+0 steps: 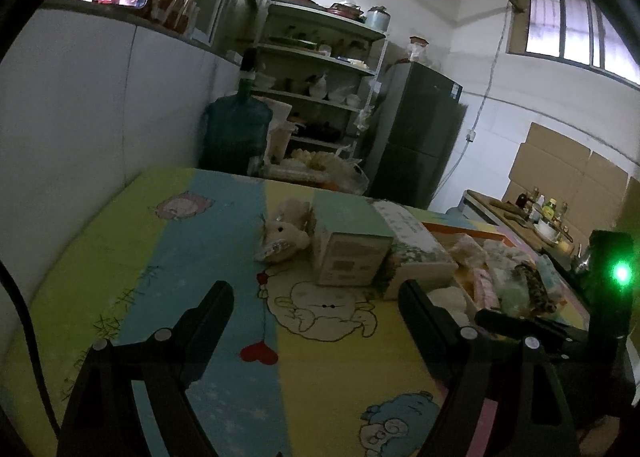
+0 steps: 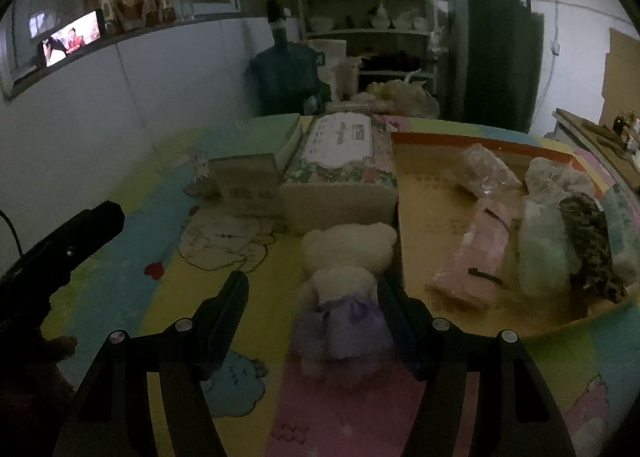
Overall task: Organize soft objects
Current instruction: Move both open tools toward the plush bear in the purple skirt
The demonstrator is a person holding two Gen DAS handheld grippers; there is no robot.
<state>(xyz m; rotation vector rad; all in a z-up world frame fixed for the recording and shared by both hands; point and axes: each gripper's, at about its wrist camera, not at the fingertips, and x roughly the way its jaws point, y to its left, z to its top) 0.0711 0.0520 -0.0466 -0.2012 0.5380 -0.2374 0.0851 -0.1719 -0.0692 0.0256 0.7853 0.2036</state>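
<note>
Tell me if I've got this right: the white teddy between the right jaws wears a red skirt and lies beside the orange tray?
Not quite. The teddy wears a purple skirt, not a red one, as the right wrist view shows. The rest holds: it sits between the open jaws of the right gripper, beside the orange tray.

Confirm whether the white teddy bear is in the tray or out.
Out: the white teddy bear lies on the mat, left of the orange tray.

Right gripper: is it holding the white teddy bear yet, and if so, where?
Not held. The right gripper is open, its fingers either side of the white teddy bear, not pressing it.
</note>
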